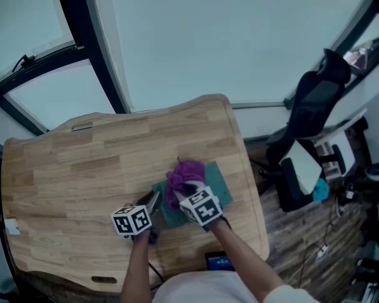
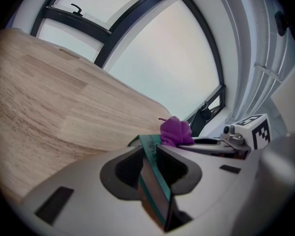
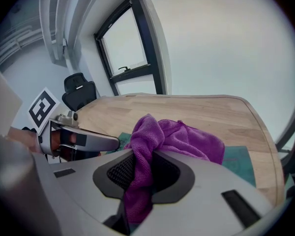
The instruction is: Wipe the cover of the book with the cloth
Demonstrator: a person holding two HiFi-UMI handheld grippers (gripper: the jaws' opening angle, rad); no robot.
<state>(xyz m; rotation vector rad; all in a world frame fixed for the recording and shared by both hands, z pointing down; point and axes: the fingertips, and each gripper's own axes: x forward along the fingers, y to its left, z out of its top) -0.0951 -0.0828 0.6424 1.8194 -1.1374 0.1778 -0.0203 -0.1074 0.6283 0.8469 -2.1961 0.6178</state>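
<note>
Head view first: the book [image 1: 218, 180] was a thin, flat, teal-green rectangle lying on the wooden table [image 1: 82, 169], a pale plank-grain top with rounded corners. The book lay near the table's right edge. A purple cloth [image 1: 184, 176], soft and scrunched into a lump, was on top of the book's left part. The right gripper [image 1: 187, 189] came in from the near side of the book with the cloth bunched at its tip. The left gripper [image 1: 154, 202] was at the book's left edge. Each one carried its cube of black-and-white square markers. Off the table, well to the right of the book, stood a black office chair [image 1: 316, 96].

Left gripper view: the grey plastic jaws, with ribbed dark pads, were clamped onto the book's edge. You could see the thin teal cover and the darker page block wedged between them, so that one was gripping the book for sure. The fuzzy cloth was piled on the cover past the jaws, and the right gripper's metal finger poked in beside it.

Right gripper view: the jaws were pinched tight on a fold of the cloth. It looked like microfibre, nubbly and creased. The rest of it flopped forward over the smooth teal cover. The left gripper was at the book's left side.
</note>
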